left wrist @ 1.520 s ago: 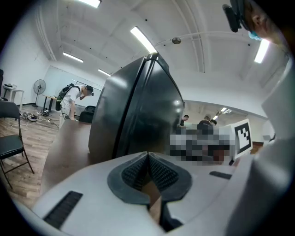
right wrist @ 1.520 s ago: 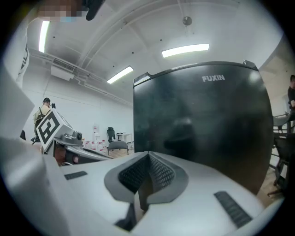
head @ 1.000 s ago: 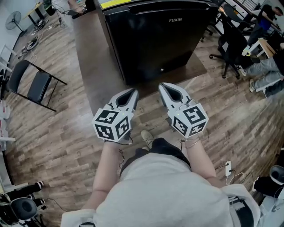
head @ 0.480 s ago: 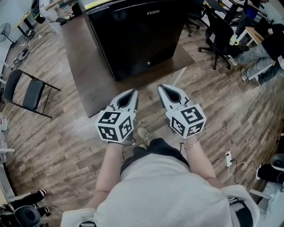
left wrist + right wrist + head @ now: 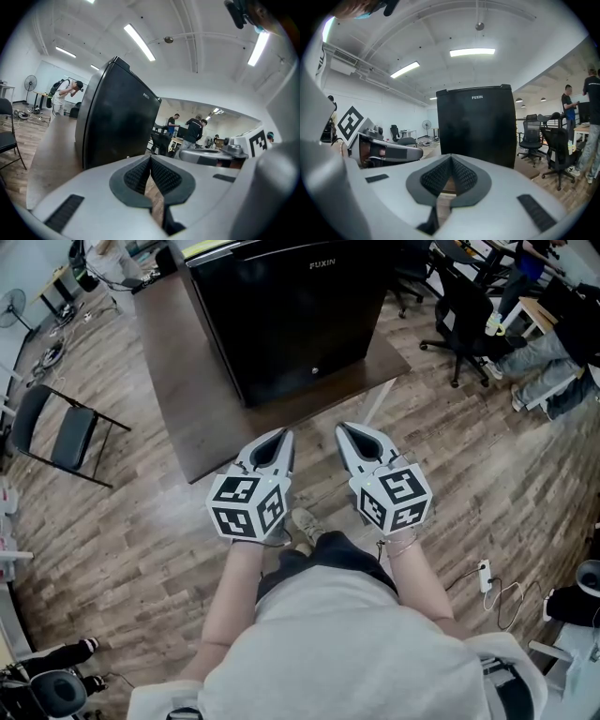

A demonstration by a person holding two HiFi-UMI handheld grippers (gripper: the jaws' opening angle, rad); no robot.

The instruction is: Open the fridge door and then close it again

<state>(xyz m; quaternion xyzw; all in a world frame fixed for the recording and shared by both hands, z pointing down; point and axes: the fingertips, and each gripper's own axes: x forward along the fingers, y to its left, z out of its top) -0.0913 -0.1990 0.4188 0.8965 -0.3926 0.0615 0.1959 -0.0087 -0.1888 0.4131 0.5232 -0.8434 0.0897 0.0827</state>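
A black fridge (image 5: 281,315) with its door closed stands on a brown platform (image 5: 187,409), ahead of me; it also shows as a black fridge (image 5: 117,126) in the left gripper view and a black fridge (image 5: 477,124) in the right gripper view. My left gripper (image 5: 284,435) is shut and empty, held over the floor short of the platform's edge. My right gripper (image 5: 343,427) is shut and empty beside it. Both point at the fridge and touch nothing. The jaw tips meet in both gripper views.
A folding chair (image 5: 61,427) stands on the wooden floor at the left. Black office chairs (image 5: 469,315) and a seated person (image 5: 553,343) are at the right. Cables and a power strip (image 5: 485,577) lie on the floor at the lower right. People stand in the room behind the fridge.
The fridge has shifted up and left in the head view over the second, with more floor in front of it. Both grippers stay shut and side by side.
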